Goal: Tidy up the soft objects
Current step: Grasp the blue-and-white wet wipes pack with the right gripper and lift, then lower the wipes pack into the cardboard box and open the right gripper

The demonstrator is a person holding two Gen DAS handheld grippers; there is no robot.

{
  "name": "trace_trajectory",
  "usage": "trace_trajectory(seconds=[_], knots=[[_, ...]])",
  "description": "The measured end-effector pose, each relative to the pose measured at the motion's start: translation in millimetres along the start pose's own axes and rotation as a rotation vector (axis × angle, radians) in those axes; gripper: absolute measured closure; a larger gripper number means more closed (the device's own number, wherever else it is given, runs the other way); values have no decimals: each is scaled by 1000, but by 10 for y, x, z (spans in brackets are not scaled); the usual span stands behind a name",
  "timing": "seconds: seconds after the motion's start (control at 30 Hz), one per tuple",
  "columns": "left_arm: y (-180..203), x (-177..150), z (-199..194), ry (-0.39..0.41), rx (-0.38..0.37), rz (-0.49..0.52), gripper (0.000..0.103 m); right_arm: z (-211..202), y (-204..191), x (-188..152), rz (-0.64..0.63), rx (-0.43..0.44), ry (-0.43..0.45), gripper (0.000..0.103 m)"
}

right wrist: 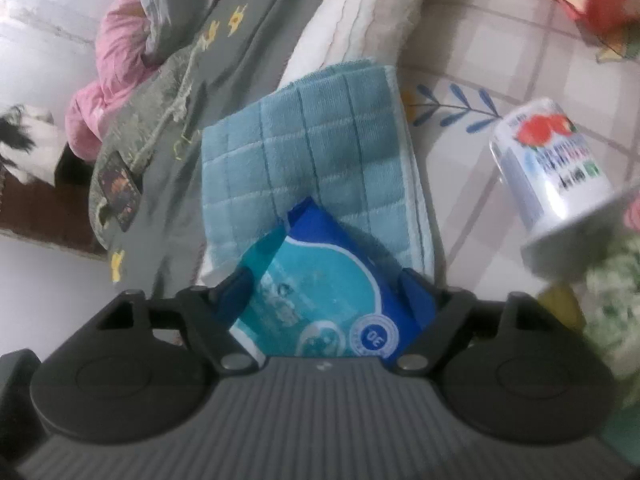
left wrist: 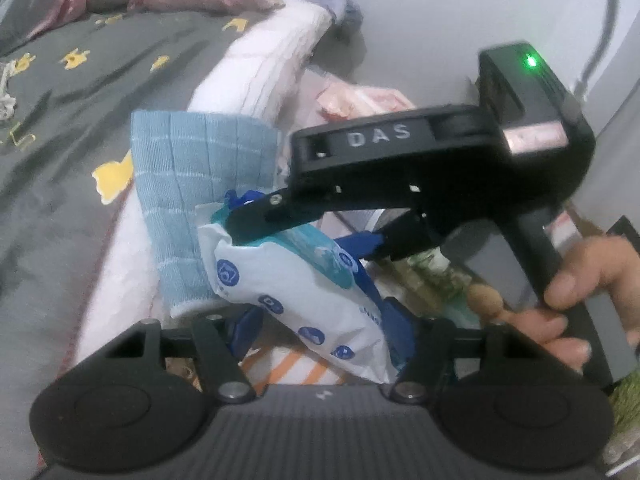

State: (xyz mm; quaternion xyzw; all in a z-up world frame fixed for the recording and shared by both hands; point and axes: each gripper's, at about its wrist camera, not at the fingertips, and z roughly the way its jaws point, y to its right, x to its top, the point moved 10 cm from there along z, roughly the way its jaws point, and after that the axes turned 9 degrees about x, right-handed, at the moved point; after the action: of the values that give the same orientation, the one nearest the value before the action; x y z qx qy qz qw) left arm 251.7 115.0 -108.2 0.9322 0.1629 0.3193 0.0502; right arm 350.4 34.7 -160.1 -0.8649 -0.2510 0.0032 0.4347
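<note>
Bedding in grey (left wrist: 60, 128) fills nine to twelve o'clock, with a folded blue towel (right wrist: 312, 160) at centre. At six o'clock a wipes packet (left wrist: 304, 292) sits between both tongs: the left gripper (left wrist: 320, 320) and the right gripper (left wrist: 304, 228) each clasp it.

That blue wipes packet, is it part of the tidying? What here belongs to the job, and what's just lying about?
Part of the job:
wipes packet, between both grippers
folded blue towel
left gripper
right gripper

Just lying about:
white cup
pink bedding
grey quilt
</note>
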Motion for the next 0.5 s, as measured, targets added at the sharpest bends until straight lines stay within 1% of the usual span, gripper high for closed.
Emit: trace_trajectory(seconds=[0.13,0.23,0.3,0.4,0.5], knots=[[75,62,-239,61,33,40,37,-219,-164,-49,7,51,50,26],[161,127,-456,100,29,57,37,-447,-349,-105,-2,77,89,27],[277,169,-628,131,20,78,37,-677,-434,-153,0,98,126,28],[565,246,-824,162,-20,135,37,-1075,-533,-238,31,125,201,28],[1014,279,-974,187,-95,216,35,-1600,-524,-381,67,133,295,28]])
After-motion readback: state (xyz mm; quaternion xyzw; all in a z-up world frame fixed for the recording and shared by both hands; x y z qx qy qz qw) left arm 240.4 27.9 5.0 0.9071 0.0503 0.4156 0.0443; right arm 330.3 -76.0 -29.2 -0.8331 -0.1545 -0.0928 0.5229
